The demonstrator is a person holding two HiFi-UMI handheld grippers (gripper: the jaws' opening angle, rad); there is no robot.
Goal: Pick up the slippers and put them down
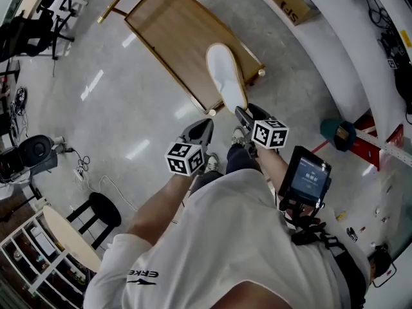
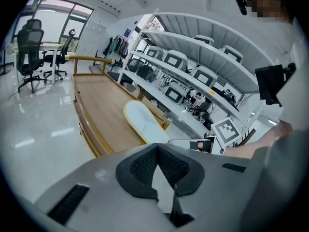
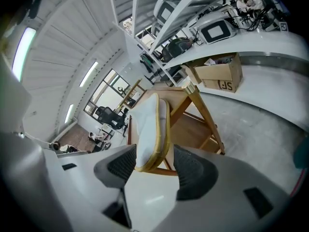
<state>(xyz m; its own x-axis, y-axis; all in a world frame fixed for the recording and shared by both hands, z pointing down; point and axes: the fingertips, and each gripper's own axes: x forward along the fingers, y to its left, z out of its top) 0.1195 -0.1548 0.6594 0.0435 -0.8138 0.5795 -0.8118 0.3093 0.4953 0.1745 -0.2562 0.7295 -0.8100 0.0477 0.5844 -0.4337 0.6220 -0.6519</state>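
A white slipper point(image 1: 225, 76) with a yellow rim lies over the near corner of the low wooden table point(image 1: 168, 28). Its heel end sits between the jaws of my right gripper point(image 1: 242, 112). In the right gripper view the slipper point(image 3: 149, 127) leans against the left pad, and a gap shows to the right pad, so my right gripper point(image 3: 154, 164) is open. My left gripper point(image 1: 206, 127) hangs just left of it above the floor. In the left gripper view my left gripper point(image 2: 157, 150) is shut on nothing, with the slipper point(image 2: 142, 122) ahead on the table point(image 2: 101, 110).
A cardboard box point(image 1: 286, 2) stands under the white shelving point(image 1: 335, 37) on the right. Office chairs point(image 1: 38, 31) are at the far left, a black stool point(image 1: 103, 211) at the near left. A teal object point(image 1: 338, 132) sits on the floor by a red frame.
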